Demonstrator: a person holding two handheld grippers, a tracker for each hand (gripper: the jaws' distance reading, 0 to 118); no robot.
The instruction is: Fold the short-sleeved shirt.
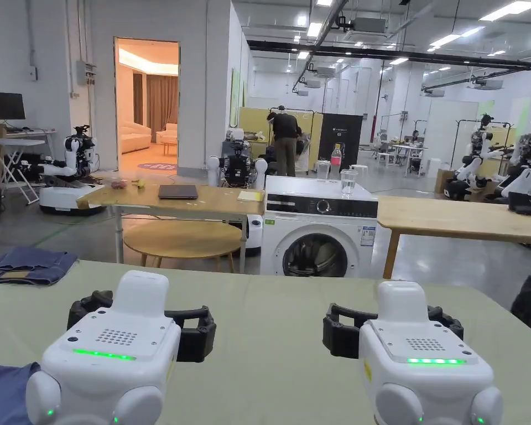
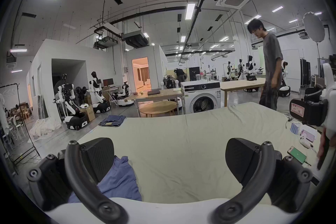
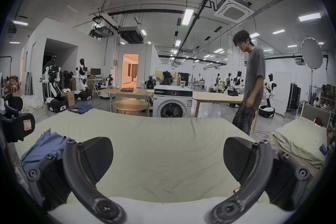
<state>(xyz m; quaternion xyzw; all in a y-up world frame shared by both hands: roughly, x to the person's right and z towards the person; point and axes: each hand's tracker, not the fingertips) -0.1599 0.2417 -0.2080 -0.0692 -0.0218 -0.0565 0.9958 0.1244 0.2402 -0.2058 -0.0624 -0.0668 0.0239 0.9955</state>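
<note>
A crumpled blue short-sleeved shirt (image 1: 4, 387) lies on the pale green table cover (image 1: 270, 310) at the near left edge. In the left gripper view the shirt (image 2: 120, 178) sits beside and under the left jaw, with no jaw pressing on it. My left gripper (image 1: 142, 315) (image 2: 169, 158) is open, with only bare cover between its jaws. My right gripper (image 1: 394, 326) (image 3: 168, 157) is open too, over the bare middle of the cover. In the right gripper view the shirt (image 3: 45, 148) lies off to the left.
Folded denim (image 1: 29, 265) rests at the table's far left corner. Phones and small items (image 2: 300, 140) lie at the right edge. A person in a grey shirt (image 3: 252, 82) stands by the far right corner. A washing machine (image 1: 317, 232) and wooden tables stand beyond.
</note>
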